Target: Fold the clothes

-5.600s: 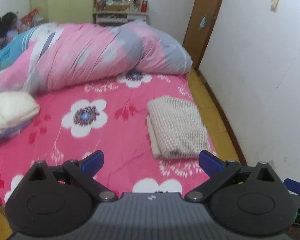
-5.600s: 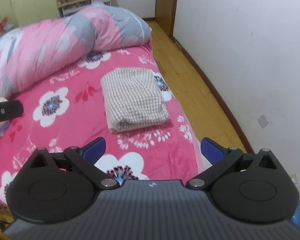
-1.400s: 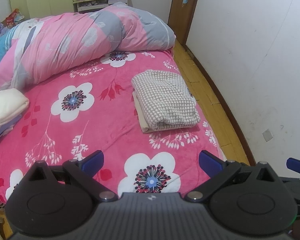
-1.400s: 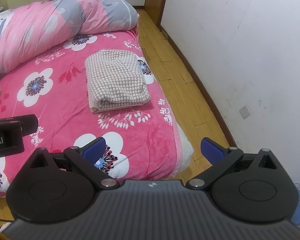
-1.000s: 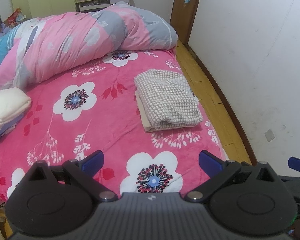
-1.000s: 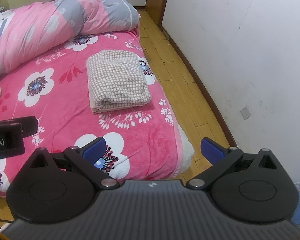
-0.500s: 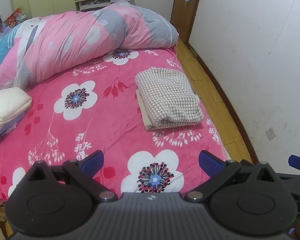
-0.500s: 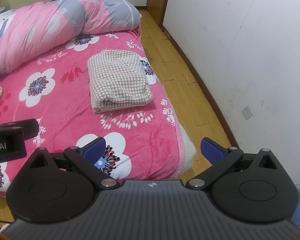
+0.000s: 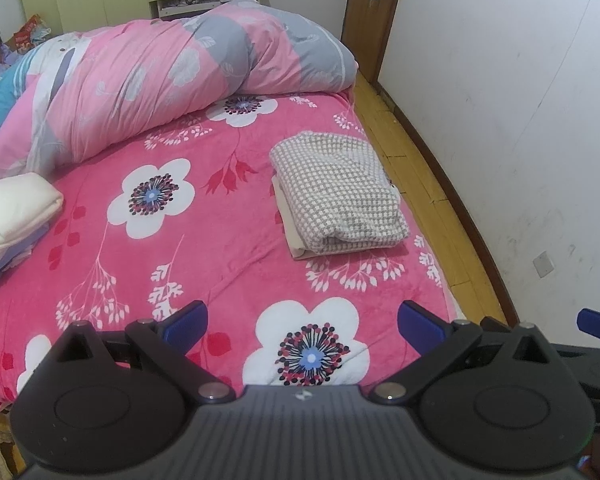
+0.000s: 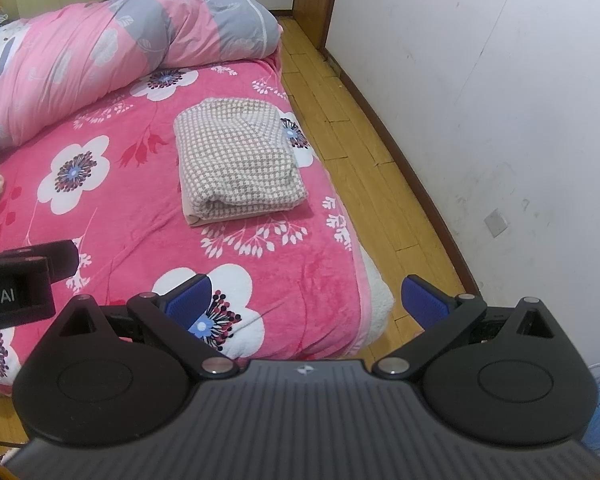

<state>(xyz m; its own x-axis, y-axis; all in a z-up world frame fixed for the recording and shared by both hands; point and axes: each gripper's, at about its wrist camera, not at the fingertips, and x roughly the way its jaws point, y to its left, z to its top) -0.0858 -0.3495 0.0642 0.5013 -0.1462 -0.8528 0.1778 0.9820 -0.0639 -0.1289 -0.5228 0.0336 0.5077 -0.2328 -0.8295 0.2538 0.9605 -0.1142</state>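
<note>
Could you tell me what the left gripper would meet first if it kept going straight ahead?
Probably the pink bed cover: the open left gripper points over its near flower, short of the folded checked garment.

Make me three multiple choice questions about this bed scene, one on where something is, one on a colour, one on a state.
1. Where does the checked folded garment lie?
A. on the floor
B. on the bed near its wall-side edge
C. on the rolled quilt

2. What colour is the bedspread?
A. green
B. pink with white flowers
C. plain grey

3. How is the left hand-held gripper?
A. shut on the garment
B. shut on nothing
C. open and empty

Answers: B, it rests on the bedspread beside the floor strip; B, white flowers on pink; C, its blue fingers stand wide apart with only bedspread between.
</note>
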